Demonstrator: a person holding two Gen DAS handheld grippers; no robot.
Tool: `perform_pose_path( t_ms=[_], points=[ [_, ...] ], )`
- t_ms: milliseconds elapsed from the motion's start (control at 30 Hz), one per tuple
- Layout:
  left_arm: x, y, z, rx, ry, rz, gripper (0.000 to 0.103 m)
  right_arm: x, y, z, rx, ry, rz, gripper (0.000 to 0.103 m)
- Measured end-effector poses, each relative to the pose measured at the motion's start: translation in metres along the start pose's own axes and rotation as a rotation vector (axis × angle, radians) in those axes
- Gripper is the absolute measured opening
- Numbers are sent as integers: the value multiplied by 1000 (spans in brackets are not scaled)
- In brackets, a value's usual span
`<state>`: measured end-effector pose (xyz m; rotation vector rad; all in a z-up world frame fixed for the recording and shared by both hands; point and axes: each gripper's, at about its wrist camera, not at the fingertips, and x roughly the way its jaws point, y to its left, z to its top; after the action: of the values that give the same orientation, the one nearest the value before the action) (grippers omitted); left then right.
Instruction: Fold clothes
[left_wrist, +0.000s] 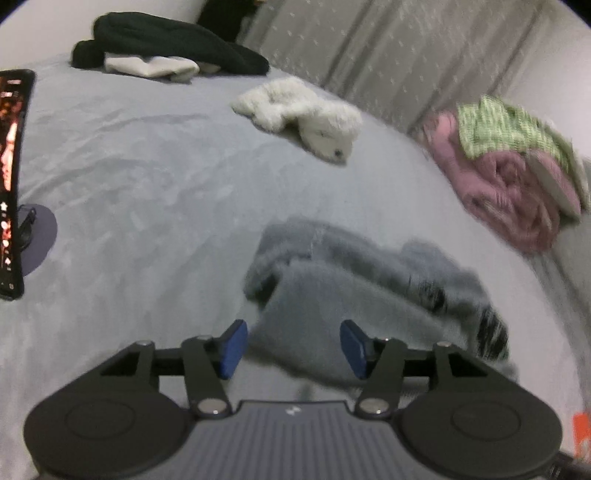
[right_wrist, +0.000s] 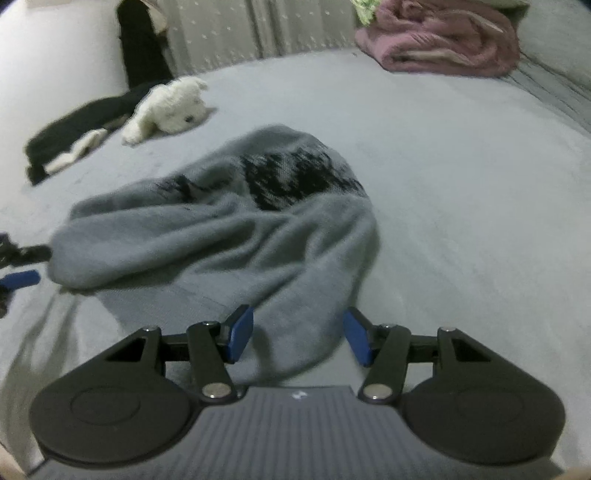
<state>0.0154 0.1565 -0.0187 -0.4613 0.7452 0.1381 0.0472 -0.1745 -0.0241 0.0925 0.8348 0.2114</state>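
A grey knitted sweater with a black pattern (right_wrist: 229, 229) lies crumpled on the pale bed sheet (right_wrist: 461, 192). In the left wrist view the same sweater (left_wrist: 351, 291) sits just ahead of my left gripper (left_wrist: 293, 349), which is open, its blue pads on either side of the near edge of the cloth. My right gripper (right_wrist: 299, 338) is open too, with a fold of the sweater lying between its blue pads. The left gripper's blue fingertip (right_wrist: 20, 277) shows at the left edge of the right wrist view, beside the sweater.
A white plush toy (left_wrist: 303, 110) lies farther back. Dark and white clothes (left_wrist: 166, 48) lie at the far left. A folded pink and green stack (left_wrist: 513, 166) sits at the right by the curtain (left_wrist: 388, 48). A phone on a stand (left_wrist: 13, 177) is at the left edge.
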Motion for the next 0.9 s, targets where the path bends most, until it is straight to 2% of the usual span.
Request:
perform_pose_path(
  t_ms=[67, 100, 133, 167, 200, 267, 300, 333, 500, 667, 900],
  points=[
    [5, -3, -3, 28, 11, 14, 57, 4, -3, -1, 12, 9, -1, 59],
    [7, -5, -4, 39, 11, 22, 57, 5, -4, -1, 15, 8, 4, 54],
    [9, -7, -5, 49, 7, 26, 55, 5, -5, -1, 17, 6, 8, 45],
    [10, -9, -5, 58, 1, 29, 55, 6, -6, -1, 20, 5, 13, 21],
    [10, -11, -6, 67, -5, 31, 54, 7, -7, -1, 23, 3, 18, 10],
    [12, -15, -6, 84, -16, 35, 37, 8, -9, 0, 29, 0, 27, 8],
    [13, -16, -5, 90, -19, 35, 12, 9, -10, 0, 31, -3, 31, 7],
    [13, -17, -4, 86, -25, 34, 0, 5, -11, 1, 27, -15, 27, 7],
    [3, -20, 2, 65, -88, 16, 0, -12, -23, 8, 44, -86, -4, 6],
    [-7, -27, 6, 78, -155, -7, 0, -24, -43, 21, 46, -173, -103, 6],
    [7, -32, 7, 91, -178, 16, 0, -14, -72, 36, 88, -241, -210, 4]
  ],
)
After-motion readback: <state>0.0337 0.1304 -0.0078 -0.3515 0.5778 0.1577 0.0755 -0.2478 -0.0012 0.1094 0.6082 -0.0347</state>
